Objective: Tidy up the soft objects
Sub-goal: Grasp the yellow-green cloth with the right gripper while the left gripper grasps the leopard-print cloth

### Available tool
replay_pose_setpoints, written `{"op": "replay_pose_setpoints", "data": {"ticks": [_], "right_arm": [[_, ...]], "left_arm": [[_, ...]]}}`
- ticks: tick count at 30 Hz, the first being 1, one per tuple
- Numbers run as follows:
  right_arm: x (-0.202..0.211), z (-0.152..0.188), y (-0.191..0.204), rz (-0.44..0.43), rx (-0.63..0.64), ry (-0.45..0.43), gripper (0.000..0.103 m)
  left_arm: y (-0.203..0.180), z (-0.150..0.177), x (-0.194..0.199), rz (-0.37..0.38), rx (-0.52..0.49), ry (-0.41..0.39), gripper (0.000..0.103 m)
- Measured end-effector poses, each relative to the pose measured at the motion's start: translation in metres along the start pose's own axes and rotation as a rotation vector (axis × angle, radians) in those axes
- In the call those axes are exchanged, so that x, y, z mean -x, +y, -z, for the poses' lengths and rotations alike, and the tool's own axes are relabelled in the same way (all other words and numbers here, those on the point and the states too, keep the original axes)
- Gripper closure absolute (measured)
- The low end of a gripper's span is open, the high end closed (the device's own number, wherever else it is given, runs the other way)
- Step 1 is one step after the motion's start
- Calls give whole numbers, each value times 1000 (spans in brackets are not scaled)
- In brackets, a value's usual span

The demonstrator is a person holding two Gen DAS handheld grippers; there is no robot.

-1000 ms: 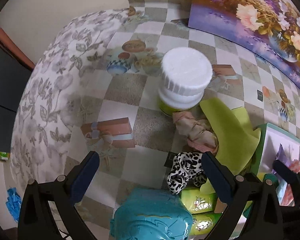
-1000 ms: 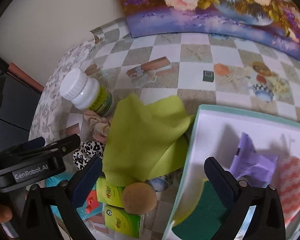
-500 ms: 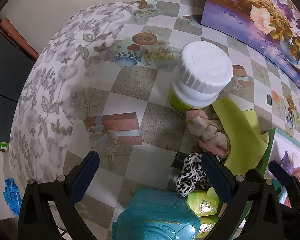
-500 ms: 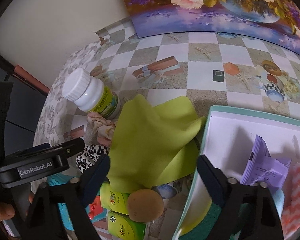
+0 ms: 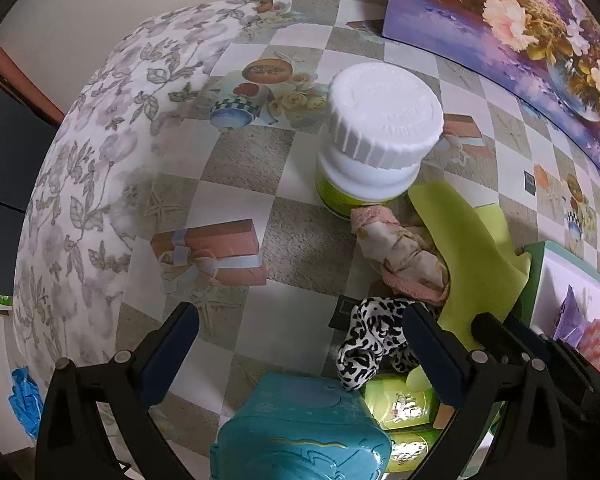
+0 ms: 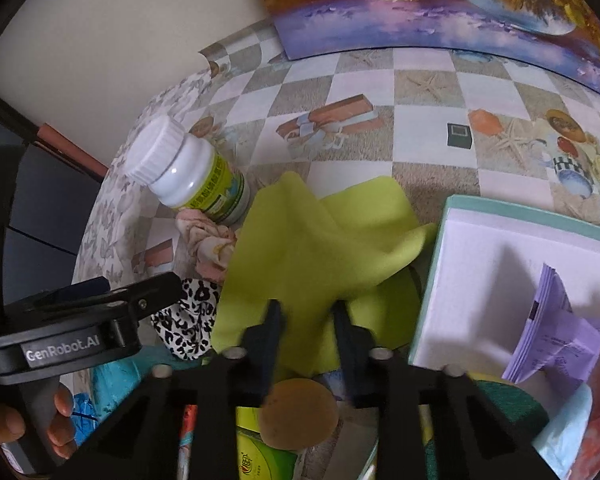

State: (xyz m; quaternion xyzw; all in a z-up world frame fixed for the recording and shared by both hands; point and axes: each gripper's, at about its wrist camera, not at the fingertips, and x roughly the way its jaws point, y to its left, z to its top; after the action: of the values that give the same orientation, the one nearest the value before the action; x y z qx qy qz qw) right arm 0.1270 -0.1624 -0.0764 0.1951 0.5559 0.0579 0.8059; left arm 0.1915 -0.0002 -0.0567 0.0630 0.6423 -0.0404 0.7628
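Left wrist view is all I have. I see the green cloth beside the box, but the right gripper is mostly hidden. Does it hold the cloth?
Observer: Its jaws are closing. In the right wrist view, the right gripper has a fold of the green cloth between its fingers.
Operator: What lies close to that gripper?
Observer: A round brown pad shows just below the fingers, nearer the camera.
Operator: Is the box filled at its near corner?
Observer: Yes. A dark green sponge fills the near corner of the box.
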Motion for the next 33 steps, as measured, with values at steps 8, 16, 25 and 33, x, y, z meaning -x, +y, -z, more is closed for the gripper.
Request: {"op": "replay_pose_setpoints", "data": {"ticks": [8,16,25,33], "right_arm": [[18,-6,-2,-11,-4,-56,99],[30,-9,-2,-17,-6,-77,98],[30,-8,-6,-20,-16,-73,98],[34,-8,-8,-30,-23,-79,98]], "left_arm": [[-7,4,-7,3,-25,26,2],[-19,6,-14,59,-55,51,26],[-35,8,-17,144,-94,64,67],[-44,10,-16,169,-82,46,81]]}}
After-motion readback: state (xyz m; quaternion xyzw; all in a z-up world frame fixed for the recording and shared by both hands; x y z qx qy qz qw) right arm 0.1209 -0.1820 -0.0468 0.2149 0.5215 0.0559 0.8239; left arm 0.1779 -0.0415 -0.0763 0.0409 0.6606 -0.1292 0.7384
